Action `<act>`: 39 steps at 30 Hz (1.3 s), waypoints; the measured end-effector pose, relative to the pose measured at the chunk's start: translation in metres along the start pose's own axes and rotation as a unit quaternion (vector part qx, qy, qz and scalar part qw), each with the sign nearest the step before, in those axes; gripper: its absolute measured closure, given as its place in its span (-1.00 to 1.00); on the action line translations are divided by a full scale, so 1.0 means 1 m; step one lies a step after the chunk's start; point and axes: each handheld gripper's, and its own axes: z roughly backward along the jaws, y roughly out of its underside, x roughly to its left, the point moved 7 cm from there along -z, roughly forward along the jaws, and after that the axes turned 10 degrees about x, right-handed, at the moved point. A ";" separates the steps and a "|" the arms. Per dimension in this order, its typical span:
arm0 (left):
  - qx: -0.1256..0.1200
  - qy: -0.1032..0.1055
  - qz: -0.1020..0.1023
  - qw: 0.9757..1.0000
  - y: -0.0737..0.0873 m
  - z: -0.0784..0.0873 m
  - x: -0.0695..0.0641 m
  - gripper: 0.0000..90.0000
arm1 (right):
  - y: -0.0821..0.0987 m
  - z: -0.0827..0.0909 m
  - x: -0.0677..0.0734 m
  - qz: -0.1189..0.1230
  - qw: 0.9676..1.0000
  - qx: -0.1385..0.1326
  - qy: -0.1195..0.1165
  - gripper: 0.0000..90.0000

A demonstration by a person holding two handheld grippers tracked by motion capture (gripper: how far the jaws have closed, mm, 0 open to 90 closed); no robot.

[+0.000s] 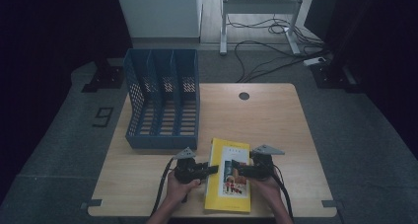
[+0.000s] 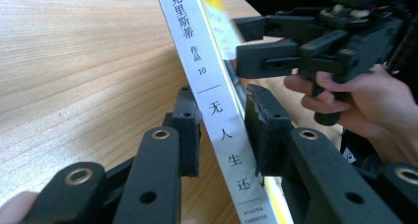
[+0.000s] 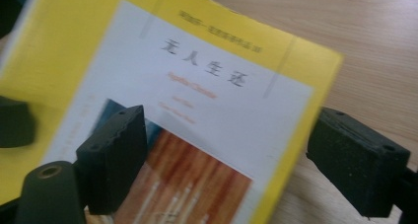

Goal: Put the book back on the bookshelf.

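A yellow book [image 1: 228,182] with a white cover panel lies on the wooden table [image 1: 276,120] near its front edge. My left gripper [image 1: 213,169] comes at it from the left. In the left gripper view its jaws stand one on each side of the white spine [image 2: 217,120], pressed against it, so this gripper [image 2: 222,130] is shut on the book. My right gripper [image 1: 235,168] reaches in from the right and is open. One of its jaws sits over the cover [image 3: 197,71] and the other beyond the book's edge above bare wood. The right gripper [image 2: 237,41] also appears across the book, held by a hand.
A blue file organiser [image 1: 162,98] with three slots stands on the table's back left, behind the left gripper. A round cable hole [image 1: 244,95] sits near the back edge. Bare wood extends to the right of the book. Cables [image 1: 266,51] lie on the floor beyond.
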 end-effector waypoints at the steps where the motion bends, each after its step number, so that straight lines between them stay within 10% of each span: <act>1: -0.001 0.000 -0.001 1.000 0.000 0.000 -0.001 0.53 | 0.001 -0.001 -0.002 -0.006 1.000 -0.001 -0.005 -0.71; 8: -0.007 0.003 -0.010 1.000 -0.001 0.001 -0.004 0.54 | 0.001 -0.003 -0.007 -0.019 1.000 -0.002 -0.024 -0.87; 12: -0.005 0.002 -0.022 1.000 -0.001 0.001 -0.009 0.54 | 0.001 -0.005 -0.001 -0.034 0.997 0.001 -0.075 -0.89; 39: -0.016 -0.006 -0.057 0.998 -0.013 0.020 -0.022 0.53 | -0.016 0.025 0.025 0.055 0.997 -0.047 -0.017 -0.67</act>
